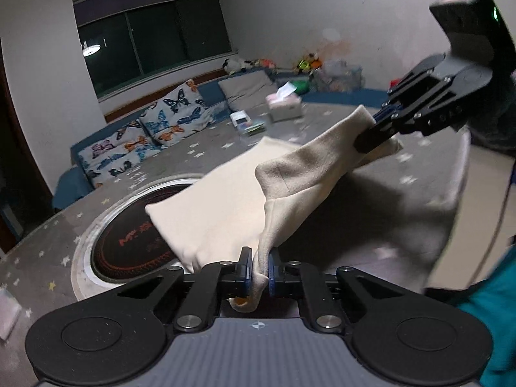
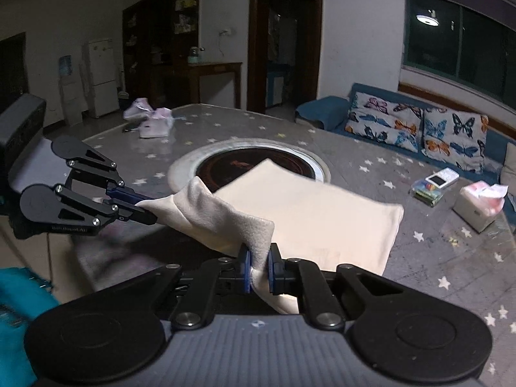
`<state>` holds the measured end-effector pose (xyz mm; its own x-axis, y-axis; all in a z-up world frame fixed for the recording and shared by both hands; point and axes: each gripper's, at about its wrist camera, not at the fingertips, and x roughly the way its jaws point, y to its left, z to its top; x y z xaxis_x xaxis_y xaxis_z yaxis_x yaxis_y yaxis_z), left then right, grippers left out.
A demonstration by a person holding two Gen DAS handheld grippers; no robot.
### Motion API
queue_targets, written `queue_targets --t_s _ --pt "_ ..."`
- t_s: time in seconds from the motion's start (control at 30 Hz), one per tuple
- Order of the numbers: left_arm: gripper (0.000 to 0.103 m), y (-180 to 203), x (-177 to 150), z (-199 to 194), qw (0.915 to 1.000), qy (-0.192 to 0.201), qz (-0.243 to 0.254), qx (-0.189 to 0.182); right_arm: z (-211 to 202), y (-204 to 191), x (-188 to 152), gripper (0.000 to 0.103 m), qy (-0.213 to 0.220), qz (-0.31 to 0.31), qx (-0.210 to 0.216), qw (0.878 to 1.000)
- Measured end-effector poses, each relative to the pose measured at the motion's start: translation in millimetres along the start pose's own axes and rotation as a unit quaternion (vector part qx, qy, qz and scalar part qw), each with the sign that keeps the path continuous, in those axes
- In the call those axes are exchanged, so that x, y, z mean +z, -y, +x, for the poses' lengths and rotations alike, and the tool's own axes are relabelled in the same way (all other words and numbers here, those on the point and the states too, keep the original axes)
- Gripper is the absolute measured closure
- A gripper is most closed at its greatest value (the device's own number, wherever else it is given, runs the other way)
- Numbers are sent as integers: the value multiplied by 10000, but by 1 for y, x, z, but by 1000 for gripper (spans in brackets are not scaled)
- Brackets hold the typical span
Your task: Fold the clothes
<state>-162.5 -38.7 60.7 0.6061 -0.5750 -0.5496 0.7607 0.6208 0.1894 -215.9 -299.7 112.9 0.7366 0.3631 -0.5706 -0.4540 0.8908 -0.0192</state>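
A cream fleece cloth (image 1: 225, 200) hangs lifted between two handheld grippers, above a grey star-patterned desk (image 1: 322, 119) with a round black hotplate (image 1: 135, 242) set into it. The left gripper (image 1: 258, 267) has its fingers closed tight on one bunched corner. The right gripper (image 2: 258, 267) has its fingers clamped on the opposite corner. Butterfly cushions (image 2: 419, 125) sit on a blue sofa beyond.

1. A home living room at night: a dark window (image 1: 154, 42) ahead of the left tongs.
2. Butterfly cushions (image 2: 419, 129) on a blue sofa (image 2: 325, 109), right of the right tongs.
3. A fridge (image 2: 101, 77) and a doorway (image 2: 283, 38) beyond the star-patterned table (image 2: 435, 258).
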Motion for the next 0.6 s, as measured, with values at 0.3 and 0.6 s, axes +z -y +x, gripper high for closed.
queue_targets --t_s 0.3,0.6 --pt "92 -3 15 -30 9995 199 -245 -66 -38 -16 18 94 62 -335 143 9993" --pt "92 -41 52 43 9989 274 -258 281 14 42 54 94 4 -225 -99 9997"
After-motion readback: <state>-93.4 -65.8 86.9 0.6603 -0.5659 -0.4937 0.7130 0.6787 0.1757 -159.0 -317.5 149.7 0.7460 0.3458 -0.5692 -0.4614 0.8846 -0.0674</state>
